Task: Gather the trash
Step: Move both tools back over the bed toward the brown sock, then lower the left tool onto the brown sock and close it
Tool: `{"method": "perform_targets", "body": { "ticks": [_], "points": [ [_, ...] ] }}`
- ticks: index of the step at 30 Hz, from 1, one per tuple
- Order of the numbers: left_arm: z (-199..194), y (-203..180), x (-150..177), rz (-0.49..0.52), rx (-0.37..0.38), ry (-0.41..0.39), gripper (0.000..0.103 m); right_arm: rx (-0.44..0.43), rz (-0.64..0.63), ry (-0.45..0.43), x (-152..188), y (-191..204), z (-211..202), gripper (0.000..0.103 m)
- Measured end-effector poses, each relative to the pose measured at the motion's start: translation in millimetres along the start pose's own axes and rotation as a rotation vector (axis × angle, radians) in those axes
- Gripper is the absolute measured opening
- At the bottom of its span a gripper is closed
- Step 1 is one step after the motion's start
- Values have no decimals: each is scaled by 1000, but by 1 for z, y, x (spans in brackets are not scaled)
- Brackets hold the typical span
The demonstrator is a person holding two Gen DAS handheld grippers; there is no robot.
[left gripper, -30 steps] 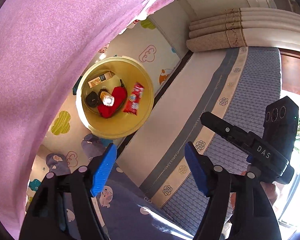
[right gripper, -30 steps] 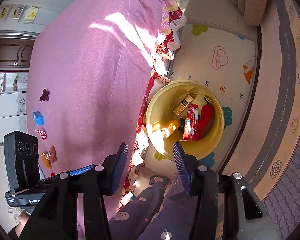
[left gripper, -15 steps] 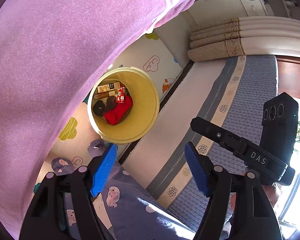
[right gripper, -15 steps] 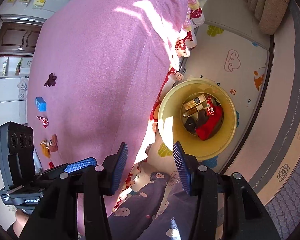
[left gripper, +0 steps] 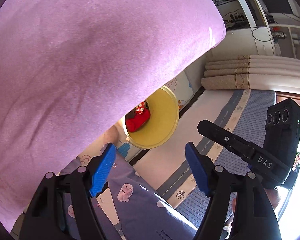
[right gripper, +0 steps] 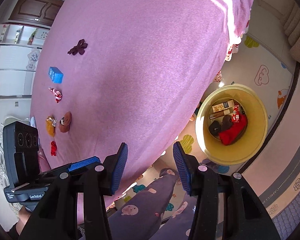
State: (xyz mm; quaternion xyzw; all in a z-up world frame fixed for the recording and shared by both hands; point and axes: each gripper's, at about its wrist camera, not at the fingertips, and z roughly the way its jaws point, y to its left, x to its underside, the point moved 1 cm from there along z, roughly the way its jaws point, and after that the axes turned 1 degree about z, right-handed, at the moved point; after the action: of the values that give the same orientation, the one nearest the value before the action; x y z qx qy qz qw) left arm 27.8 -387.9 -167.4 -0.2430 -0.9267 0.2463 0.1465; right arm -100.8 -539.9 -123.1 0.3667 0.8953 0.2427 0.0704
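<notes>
A yellow bin point(right gripper: 260, 140) stands on the floor beside the pink bed point(right gripper: 140, 60). It holds a red wrapper point(right gripper: 233, 132), a small snack packet point(right gripper: 236, 116), a box and dark pieces. In the left wrist view the bin point(left gripper: 162, 124) is half hidden behind the bed edge. On the bed lie a blue box point(right gripper: 55, 75), a red-white wrapper point(right gripper: 56, 94), an orange piece point(right gripper: 50, 126), a brown piece point(right gripper: 65, 121), a red scrap point(right gripper: 53, 148) and a dark purple scrap point(right gripper: 78, 48). My right gripper point(right gripper: 150, 168) is open and empty above the bed edge. My left gripper point(left gripper: 150, 170) is open and empty.
A patterned play mat point(right gripper: 270, 76) covers the floor around the bin. A grey and cream mattress point(left gripper: 230, 124) lies to the right, with rolled mats point(left gripper: 250, 74) behind it. The person's purple patterned trousers point(right gripper: 150, 210) show below both grippers. Cabinets point(right gripper: 20, 60) stand beyond the bed.
Both grippers have swung away from the bin towards the bed. The bin has shifted right and lower in the right view, and the bed now hides part of it in the left view.
</notes>
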Motion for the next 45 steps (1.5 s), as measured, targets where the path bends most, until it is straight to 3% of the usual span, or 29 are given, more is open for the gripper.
{"method": "perform_targets", "body": {
  "ticks": [12, 22, 32, 45],
  "points": [
    [-94, 125, 4, -124, -12, -143, 73, -22, -143, 52, 15, 131, 70, 47],
    [-147, 217, -6, -194, -66, -220, 73, -33, -209, 70, 20, 205, 118, 47],
    [-149, 255, -40, -196, -150, -231, 73, -24, -268, 121, -8, 238, 149, 47],
    [-109, 293, -91, -259, -207, -170, 72, -18, -280, 207, -55, 249, 197, 47]
  ]
}}
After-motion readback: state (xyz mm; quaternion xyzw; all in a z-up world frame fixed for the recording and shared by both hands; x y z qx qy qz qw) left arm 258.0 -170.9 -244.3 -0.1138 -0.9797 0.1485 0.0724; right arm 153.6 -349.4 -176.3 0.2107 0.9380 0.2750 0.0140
